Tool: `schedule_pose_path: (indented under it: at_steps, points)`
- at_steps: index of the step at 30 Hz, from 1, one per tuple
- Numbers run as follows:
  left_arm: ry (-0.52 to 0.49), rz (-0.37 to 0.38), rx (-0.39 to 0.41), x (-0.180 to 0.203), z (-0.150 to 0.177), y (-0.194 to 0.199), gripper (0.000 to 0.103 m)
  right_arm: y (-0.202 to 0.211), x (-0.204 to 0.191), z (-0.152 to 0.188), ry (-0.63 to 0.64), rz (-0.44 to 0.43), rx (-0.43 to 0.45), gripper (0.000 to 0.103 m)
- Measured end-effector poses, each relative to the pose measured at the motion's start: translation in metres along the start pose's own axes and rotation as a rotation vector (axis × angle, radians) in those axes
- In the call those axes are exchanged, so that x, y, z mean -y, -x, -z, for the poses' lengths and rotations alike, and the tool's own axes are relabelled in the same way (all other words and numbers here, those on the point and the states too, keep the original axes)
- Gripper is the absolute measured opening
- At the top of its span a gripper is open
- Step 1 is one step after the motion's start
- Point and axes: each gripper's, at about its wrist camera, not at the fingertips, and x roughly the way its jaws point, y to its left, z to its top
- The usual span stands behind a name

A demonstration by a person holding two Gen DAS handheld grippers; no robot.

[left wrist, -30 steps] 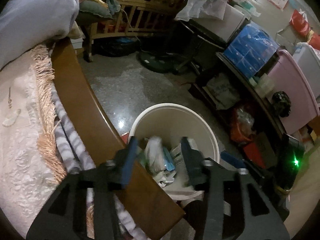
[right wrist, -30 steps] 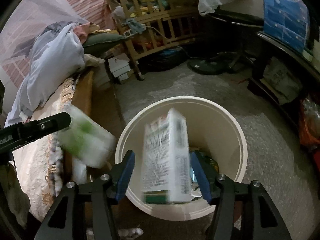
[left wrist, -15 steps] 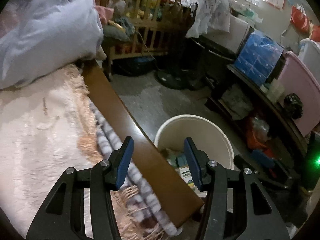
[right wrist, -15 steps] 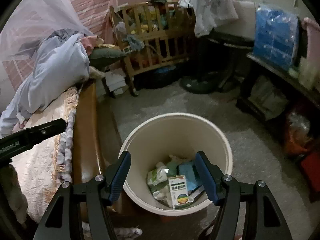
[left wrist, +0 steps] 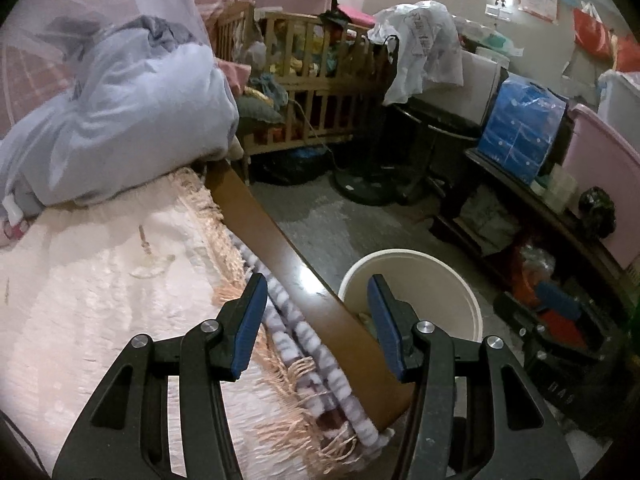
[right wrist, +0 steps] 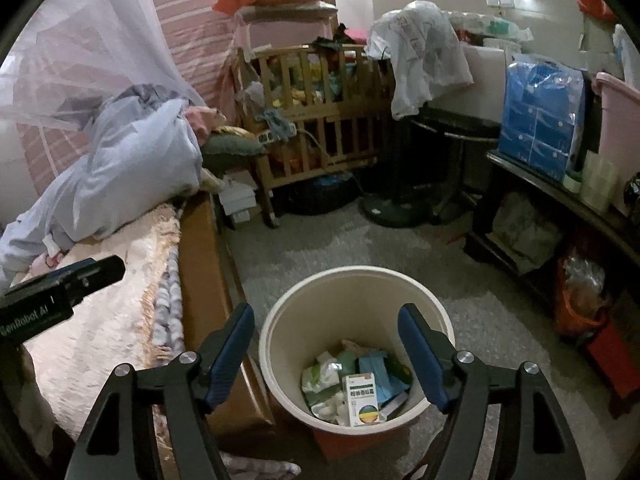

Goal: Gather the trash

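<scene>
— Trash is sitting in the cream bin (right wrist: pixel 357 364) on the floor beside the bed frame (left wrist: pixel 298 280), isn't it?

— Yes. Through the right wrist view I'm seeing a white medicine box (right wrist: pixel 362 400) with a coloured circle lying on top of crumpled wrappers (right wrist: pixel 320 378) and something blue at the bottom.

— What are the grippers doing?

— Right gripper (right wrist: pixel 326 354) is hovering above the bin's mouth, blue pads (right wrist: pixel 420 354) spread wide with nothing between them. Left gripper (left wrist: pixel 316 326) is hanging over the edge of the bed, its pads (left wrist: pixel 250 322) likewise spread and gripping nothing.

— So which step are we looking at?

— Judging by empty jaws over a partly filled bin, I'd say a drop-off is finishing and the search for another piece is beginning.

— And the next move?

— It's calling for a scan of the pale bedspread (left wrist: pixel 100 300). I'm not making out any obvious litter there; the small marks on the fabric are too faint to name. Whichever gripper is finding something will be needing to approach with jaws open, pinch it, and carry it back over the bin's rim.
</scene>
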Motion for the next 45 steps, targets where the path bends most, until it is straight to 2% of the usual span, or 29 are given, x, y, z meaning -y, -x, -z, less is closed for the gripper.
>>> schedule_pose_path:
  at_steps: [4, 14, 45]
  points:
    - [-0.028, -0.031, 0.032, 0.001, 0.004, 0.01, 0.05, 0.01, -0.007, -0.003, 0.02, 0.014, 0.028, 0.075]
    - [-0.031, -0.037, 0.069, 0.001, 0.004, 0.019, 0.05, 0.02, -0.014, -0.006, 0.026, 0.014, 0.055, 0.077]
    - [-0.026, -0.021, 0.062, 0.002, 0.002, 0.018, 0.05, 0.017, -0.015, -0.004, 0.033, 0.016, 0.033, 0.078]
